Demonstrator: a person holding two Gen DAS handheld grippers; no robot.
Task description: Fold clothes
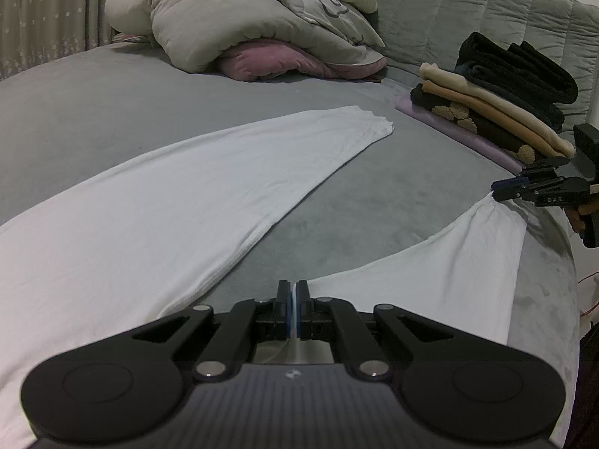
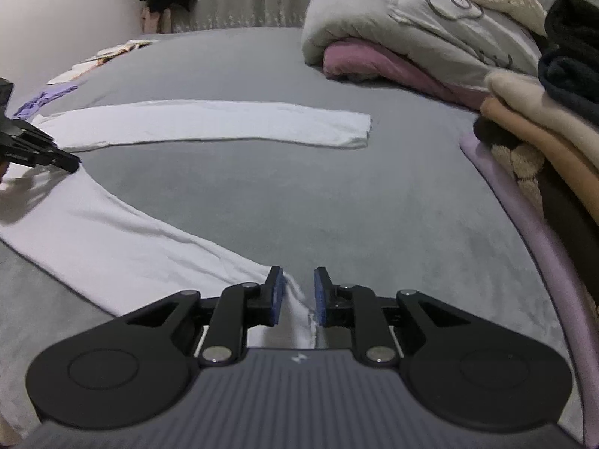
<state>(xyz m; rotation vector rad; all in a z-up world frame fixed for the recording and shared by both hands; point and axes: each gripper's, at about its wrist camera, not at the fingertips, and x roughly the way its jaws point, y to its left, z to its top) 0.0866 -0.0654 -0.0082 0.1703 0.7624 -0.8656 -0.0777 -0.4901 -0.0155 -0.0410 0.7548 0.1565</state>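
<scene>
A long white garment (image 1: 168,205) lies flat on the grey bed (image 1: 374,194), split into two long limbs. My left gripper (image 1: 293,299) is shut on a thin edge of the cloth where the limbs meet. One limb (image 2: 224,123) stretches away across the bed. The other limb (image 2: 112,239) runs to my right gripper (image 2: 297,292), which is open with the cuff end lying bunched between its blue pads (image 2: 275,292). The left wrist view shows the right gripper (image 1: 496,187) at the cuff, low over the bed. In the right wrist view, the left gripper (image 2: 71,162) sits at the far left.
A stack of folded clothes (image 1: 498,89) in black, beige and lilac sits at the right, close beside the right gripper (image 2: 543,131). A heaped grey duvet (image 1: 232,18) over a pink cushion lies at the back. Small purple and pale items (image 2: 41,99) lie far left.
</scene>
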